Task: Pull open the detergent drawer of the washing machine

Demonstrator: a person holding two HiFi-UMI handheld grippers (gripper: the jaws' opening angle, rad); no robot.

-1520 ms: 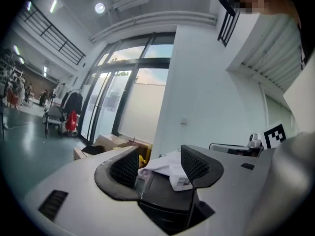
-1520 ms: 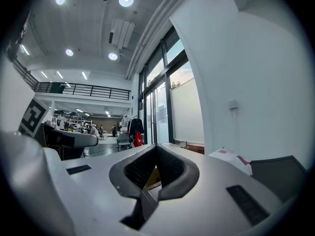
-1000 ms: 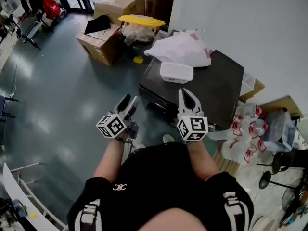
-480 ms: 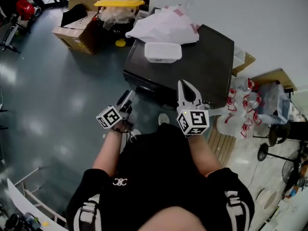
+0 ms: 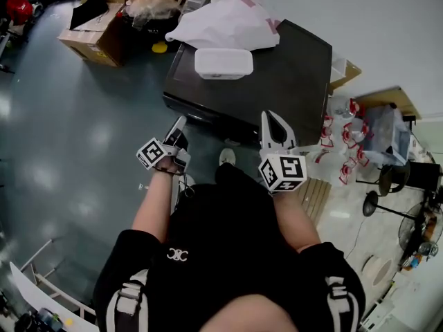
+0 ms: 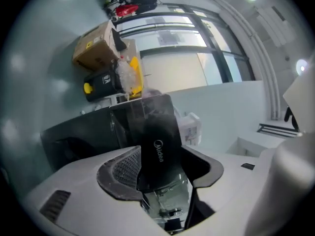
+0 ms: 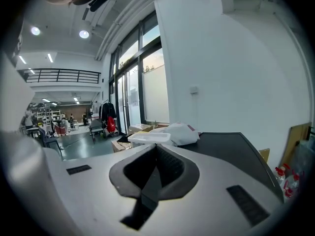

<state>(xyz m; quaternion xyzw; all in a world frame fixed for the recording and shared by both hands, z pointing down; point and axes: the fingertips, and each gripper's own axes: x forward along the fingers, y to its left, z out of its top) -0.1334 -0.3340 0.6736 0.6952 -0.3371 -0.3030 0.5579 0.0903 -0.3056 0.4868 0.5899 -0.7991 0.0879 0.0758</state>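
**Closing in on the washer (image 5: pixel 291 75)**

Both grippers have moved nearer its front. The left gripper (image 5: pixel 178 128), jaws apart, frames the dark front panel (image 6: pixel 157 146), likely the drawer, lined up to grab it. The right gripper (image 5: pixel 275 124), jaws shut and empty, waits at the top's edge.

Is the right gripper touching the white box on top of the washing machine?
Apart. In the head view, a wide stretch of the bare dark washing machine top lies between the right gripper and the white box.

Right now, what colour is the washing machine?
Black. Washing machine shows best in head view.
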